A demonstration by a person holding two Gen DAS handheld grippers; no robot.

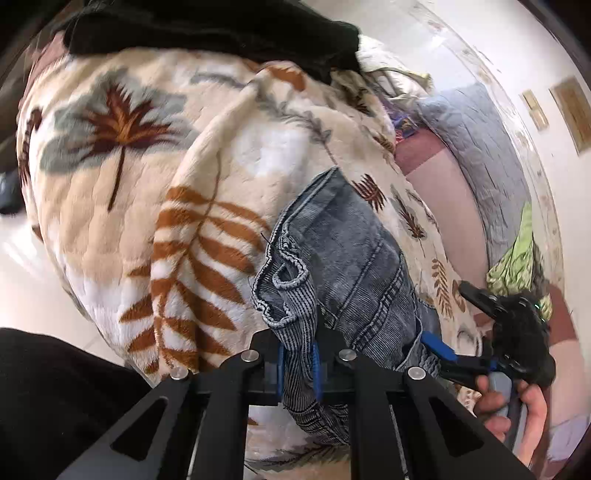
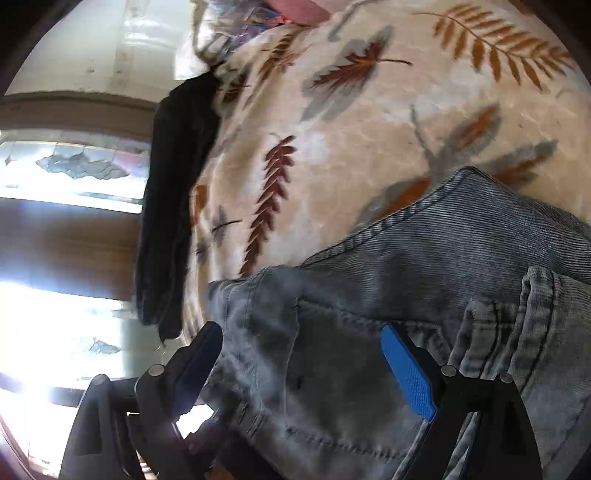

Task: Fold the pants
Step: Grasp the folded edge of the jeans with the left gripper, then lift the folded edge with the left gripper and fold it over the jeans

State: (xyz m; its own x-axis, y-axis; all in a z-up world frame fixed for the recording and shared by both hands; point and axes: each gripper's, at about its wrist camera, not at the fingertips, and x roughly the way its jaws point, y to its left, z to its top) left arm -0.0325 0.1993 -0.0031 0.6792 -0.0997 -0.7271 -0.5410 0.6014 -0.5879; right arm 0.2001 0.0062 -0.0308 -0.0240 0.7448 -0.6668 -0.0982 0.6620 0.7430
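Grey-blue jeans (image 1: 351, 258) lie on a leaf-print fleece blanket (image 1: 147, 184). In the left wrist view my left gripper (image 1: 297, 363) is shut on a bunched, hemmed edge of the denim, with both blue pads pressing the ribbed fabric. My right gripper (image 1: 445, 312) shows at the right edge, held by a hand (image 1: 517, 402), its fingers spread beside the jeans. In the right wrist view the right gripper (image 2: 303, 363) stands open and wide over the jeans (image 2: 443, 251). Its blue pad (image 2: 406, 373) and its dark finger sit either side of a seamed panel without pressing it.
A black garment (image 1: 221, 29) lies along the blanket's far edge and hangs over the side (image 2: 173, 184). A grey quilt (image 1: 476, 147) and green cloth (image 1: 517, 258) sit by the wall. Dark clothing (image 1: 55, 398) fills the lower left. A bright window (image 2: 66, 177) glares.
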